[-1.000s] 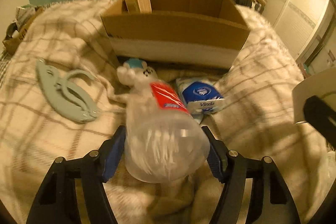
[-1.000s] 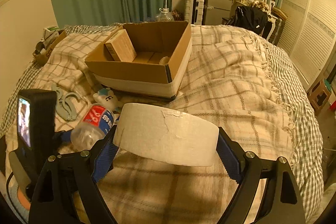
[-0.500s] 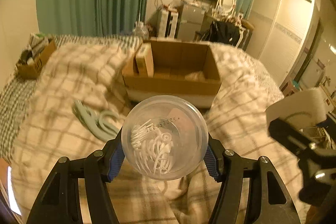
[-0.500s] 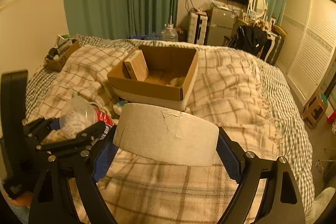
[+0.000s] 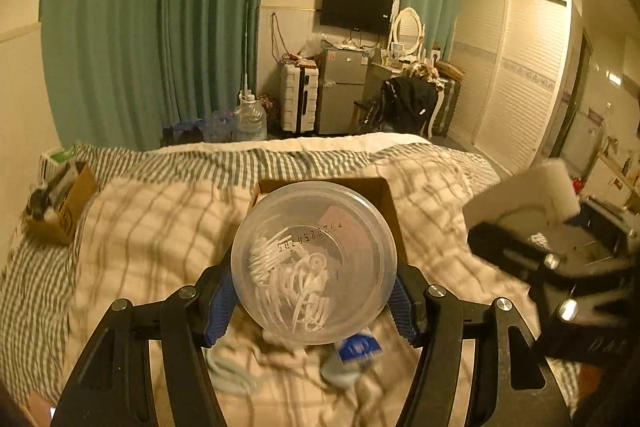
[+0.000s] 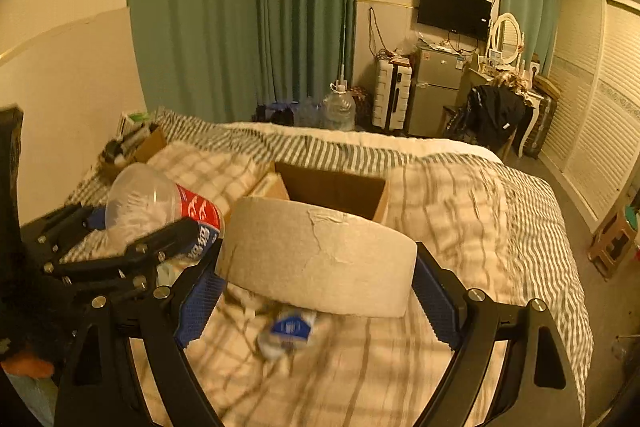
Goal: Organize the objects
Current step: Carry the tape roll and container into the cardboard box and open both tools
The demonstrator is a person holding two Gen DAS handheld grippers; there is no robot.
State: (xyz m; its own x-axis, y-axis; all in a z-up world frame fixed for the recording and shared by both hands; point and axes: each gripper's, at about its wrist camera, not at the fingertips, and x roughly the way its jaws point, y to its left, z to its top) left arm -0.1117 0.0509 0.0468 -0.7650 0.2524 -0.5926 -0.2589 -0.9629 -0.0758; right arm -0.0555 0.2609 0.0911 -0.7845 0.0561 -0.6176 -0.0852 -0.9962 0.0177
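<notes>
Two hand-held grippers are raised above one bed (image 6: 460,211), each carrying a load, and the order of size runs from bed to box to what is held. One checked blanket (image 5: 152,227) covers the bed, with a striped sheet beyond it. One open cardboard box (image 6: 332,187) sits on the blanket ahead of both views; I judge it the place where things are being gathered, since both loads are pointed toward it. A smaller carton (image 6: 268,187) leans inside its left end.

Clamped between the blue pads of the right hand-held gripper (image 6: 316,267) is one roll of toilet paper (image 6: 316,259), held across its width so the jaws press its flat ends, which probably keeps the soft roll from crushing.

One clear plastic bottle (image 5: 314,263) with a red label is clamped in the left hand-held gripper (image 5: 314,291), gripped near its base with the bottom facing the camera; white cotton swabs show inside, too many and too blurred to count. Holding it near the base likely lets the neck lead into the box.

One small blue-and-white tissue packet (image 6: 290,331) lies on the blanket below both grippers, not yet collected.
</notes>
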